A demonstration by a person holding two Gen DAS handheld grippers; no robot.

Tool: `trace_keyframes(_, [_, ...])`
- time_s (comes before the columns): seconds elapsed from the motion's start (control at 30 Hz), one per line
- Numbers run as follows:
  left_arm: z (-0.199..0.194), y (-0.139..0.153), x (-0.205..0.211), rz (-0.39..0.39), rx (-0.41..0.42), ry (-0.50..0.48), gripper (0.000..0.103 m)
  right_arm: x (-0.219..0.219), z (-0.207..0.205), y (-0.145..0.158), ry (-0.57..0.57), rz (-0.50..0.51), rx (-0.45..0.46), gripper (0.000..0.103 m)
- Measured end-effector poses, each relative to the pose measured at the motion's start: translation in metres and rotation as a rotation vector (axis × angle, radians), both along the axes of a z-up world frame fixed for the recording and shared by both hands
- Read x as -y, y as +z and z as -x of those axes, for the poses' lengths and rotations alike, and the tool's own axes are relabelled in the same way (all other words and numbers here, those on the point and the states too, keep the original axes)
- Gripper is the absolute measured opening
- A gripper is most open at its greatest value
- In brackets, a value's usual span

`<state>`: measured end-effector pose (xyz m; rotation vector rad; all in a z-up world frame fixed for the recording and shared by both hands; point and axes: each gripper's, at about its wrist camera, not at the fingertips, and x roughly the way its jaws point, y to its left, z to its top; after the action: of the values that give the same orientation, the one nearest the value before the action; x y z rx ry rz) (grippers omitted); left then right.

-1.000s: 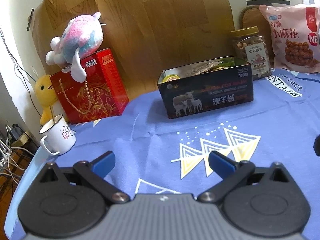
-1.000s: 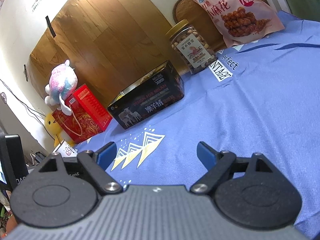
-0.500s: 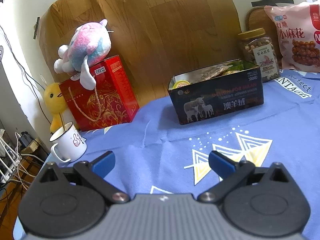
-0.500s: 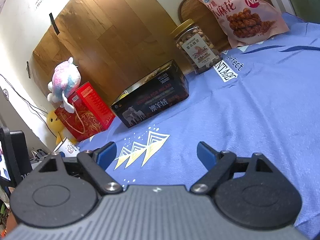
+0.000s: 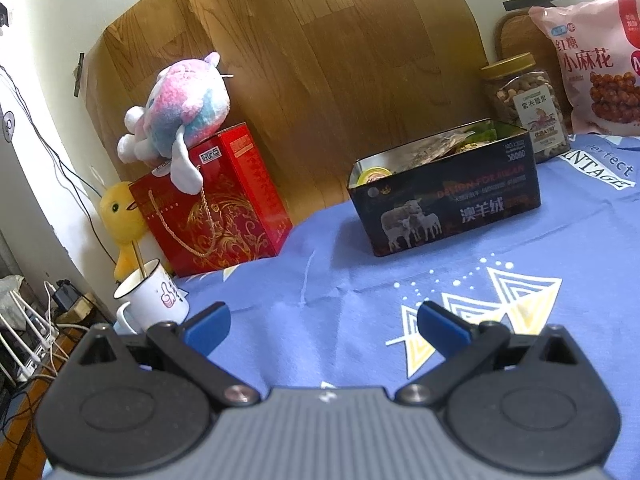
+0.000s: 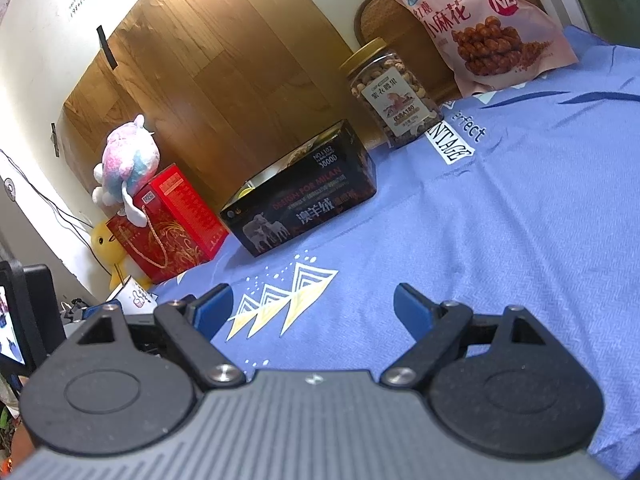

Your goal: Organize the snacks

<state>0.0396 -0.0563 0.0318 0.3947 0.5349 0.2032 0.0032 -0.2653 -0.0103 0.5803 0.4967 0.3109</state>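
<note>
- The left gripper [image 5: 322,326] hangs low over the blue cloth [image 5: 580,248], jaws spread wide and empty, likely readied for a pick.
- The right gripper [image 6: 312,308] is likewise wide and empty.
- The black tin [image 5: 444,200], at one o'clock from the left gripper, stands open and already holds snack packets, so it seems the collecting place.
- The nut jar [image 6: 394,96] and pink snack bag [image 6: 476,24] stand at the back, toward one o'clock from the right gripper, possibly leaning on the wall.

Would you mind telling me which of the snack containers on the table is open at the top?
The black tin with sheep on its side: lidless, packets showing inside. The nut jar is capped and the pink bag sealed.
</note>
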Motion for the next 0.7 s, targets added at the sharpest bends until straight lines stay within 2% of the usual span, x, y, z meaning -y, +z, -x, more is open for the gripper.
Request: trace_keyframes(0.7, [0.0011, 0.0015, 0.0067, -0.085, 0.058, 0.0, 0.103, 0.0031, 0.001, -0.0031, -0.01, -0.001, -0.005, 0.089])
